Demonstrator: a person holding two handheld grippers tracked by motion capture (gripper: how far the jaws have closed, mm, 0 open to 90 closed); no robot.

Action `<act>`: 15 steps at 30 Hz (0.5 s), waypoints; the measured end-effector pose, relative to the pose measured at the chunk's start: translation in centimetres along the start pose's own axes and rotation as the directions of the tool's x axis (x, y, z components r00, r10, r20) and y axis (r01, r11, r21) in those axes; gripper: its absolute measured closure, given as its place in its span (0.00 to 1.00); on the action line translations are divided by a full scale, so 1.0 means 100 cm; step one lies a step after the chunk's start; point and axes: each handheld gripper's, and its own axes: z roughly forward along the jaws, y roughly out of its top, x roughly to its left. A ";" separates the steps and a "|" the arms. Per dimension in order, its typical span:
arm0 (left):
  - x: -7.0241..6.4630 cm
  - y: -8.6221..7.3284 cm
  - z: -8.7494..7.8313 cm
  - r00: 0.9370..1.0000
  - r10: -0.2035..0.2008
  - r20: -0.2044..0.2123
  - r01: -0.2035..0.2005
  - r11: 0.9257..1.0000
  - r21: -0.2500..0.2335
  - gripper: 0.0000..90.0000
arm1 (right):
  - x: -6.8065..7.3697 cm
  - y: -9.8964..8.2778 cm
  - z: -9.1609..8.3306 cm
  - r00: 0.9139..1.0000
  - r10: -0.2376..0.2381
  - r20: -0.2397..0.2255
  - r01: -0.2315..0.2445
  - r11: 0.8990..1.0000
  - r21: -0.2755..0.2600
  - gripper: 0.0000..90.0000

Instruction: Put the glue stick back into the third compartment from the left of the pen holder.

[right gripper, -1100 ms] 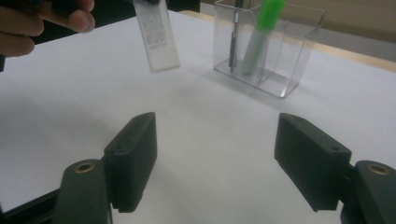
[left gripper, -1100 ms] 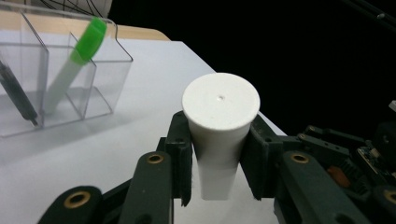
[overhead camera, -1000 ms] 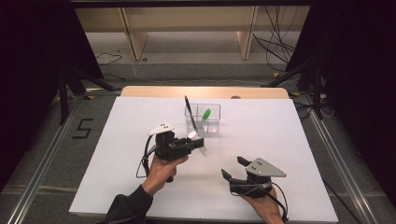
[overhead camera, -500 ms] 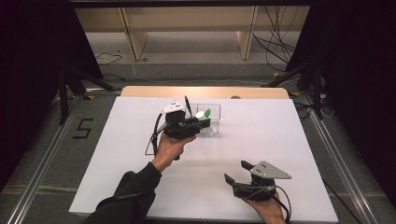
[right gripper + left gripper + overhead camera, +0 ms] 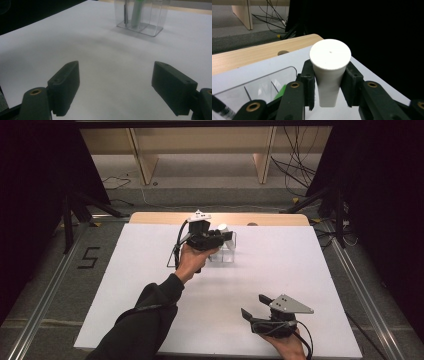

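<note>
One white cylinder (image 5: 329,67) in left gripper (image 5: 329,87)

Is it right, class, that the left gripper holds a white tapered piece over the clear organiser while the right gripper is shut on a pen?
Not quite. The right gripper is open with nothing between its jaws, as the right gripper view shows. The left gripper does hold the white piece by the organiser.
</note>
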 end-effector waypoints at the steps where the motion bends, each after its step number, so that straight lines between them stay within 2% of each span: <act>1: 0.001 0.002 0.002 1.000 0.003 -0.004 -0.003 1.000 0.002 0.74 | 0.000 0.000 0.000 1.000 0.000 -0.001 0.000 1.000 0.002 0.26; 5: 0.001 0.008 0.011 1.000 0.012 -0.020 -0.012 1.000 -0.001 0.74 | 0.001 -0.001 0.001 1.000 0.002 -0.006 -0.002 1.000 0.000 0.26; 9: 0.004 0.013 0.019 0.999 0.029 -0.036 -0.028 0.999 0.017 0.74 | 0.001 -0.001 0.000 1.000 0.001 -0.006 -0.001 1.000 -0.002 0.26; 15: 0.014 0.017 0.031 0.999 0.025 -0.049 -0.023 0.999 0.029 0.74 | 0.000 -0.001 0.000 1.000 0.003 -0.007 -0.003 1.000 -0.001 0.26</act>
